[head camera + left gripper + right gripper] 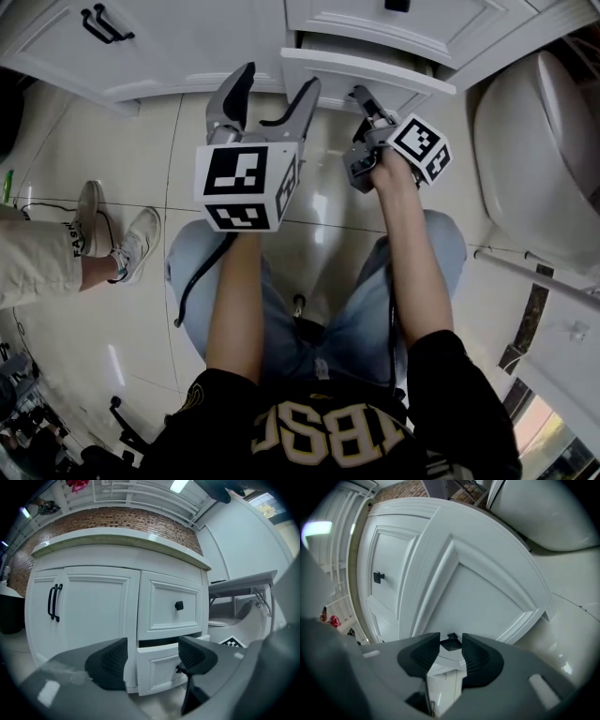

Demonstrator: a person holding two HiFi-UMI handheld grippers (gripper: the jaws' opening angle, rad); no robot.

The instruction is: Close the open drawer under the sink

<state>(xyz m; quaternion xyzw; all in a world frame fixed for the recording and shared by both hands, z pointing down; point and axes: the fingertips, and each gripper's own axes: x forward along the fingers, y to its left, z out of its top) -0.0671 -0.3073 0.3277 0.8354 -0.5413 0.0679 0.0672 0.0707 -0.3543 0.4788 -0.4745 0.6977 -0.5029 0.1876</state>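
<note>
The white lower drawer (370, 70) of the vanity stands pulled out a little; in the left gripper view a dark gap shows above the drawer front (159, 665). My right gripper (361, 101) is at the drawer front (487, 588). Its jaws stand narrowly apart, with the drawer's small black knob (451, 642) between their tips (451, 649). I see no firm press on the knob. My left gripper (277, 89) hovers open and holds nothing just left of the drawer, and its pads frame the drawer (152, 656).
A closed upper drawer with a black knob (179, 605) sits above. Cabinet doors with black handles (54, 602) are to the left. A white toilet (534, 141) stands close on the right. Another person's legs and sneakers (108, 239) stand on the tiled floor at the left.
</note>
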